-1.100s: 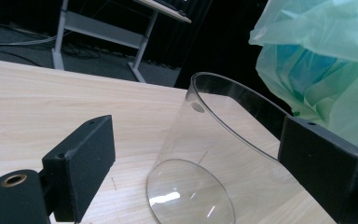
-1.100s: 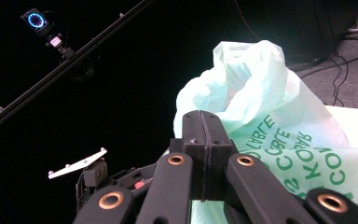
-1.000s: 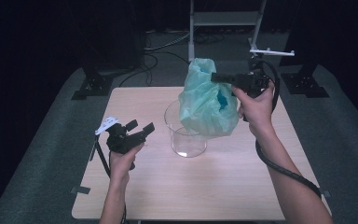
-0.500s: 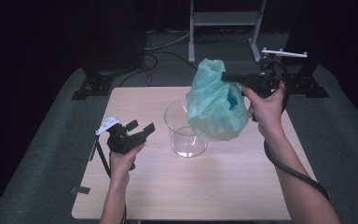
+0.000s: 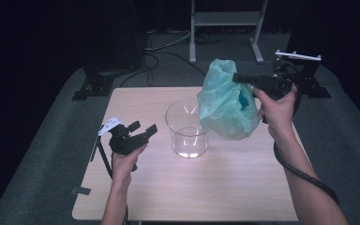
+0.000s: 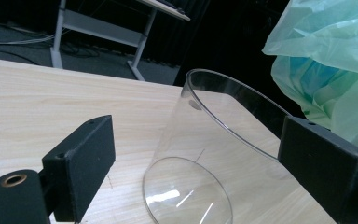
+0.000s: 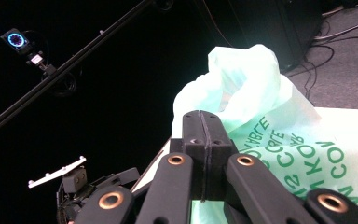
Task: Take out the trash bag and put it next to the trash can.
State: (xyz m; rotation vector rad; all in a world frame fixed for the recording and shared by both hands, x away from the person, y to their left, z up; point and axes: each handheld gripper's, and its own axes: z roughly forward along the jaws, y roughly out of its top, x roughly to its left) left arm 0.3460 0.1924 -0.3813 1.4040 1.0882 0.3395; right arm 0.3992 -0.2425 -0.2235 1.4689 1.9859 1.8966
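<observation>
The right tongs (image 5: 238, 77), upper right of the high view, are clamped tight on the rim of a green plastic bag (image 5: 226, 104) that hangs above the table (image 5: 243, 187). The left tongs (image 5: 143, 129), at lower left, stand wide open and empty, facing a clear glass beaker (image 5: 186, 127) standing mid-frame, just left of the bag.

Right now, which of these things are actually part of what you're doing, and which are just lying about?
In use: green plastic bag, pinched by the right gripper; clear glass beaker; open left gripper; wooden table.

Lying about: metal stand, floor cables.
</observation>
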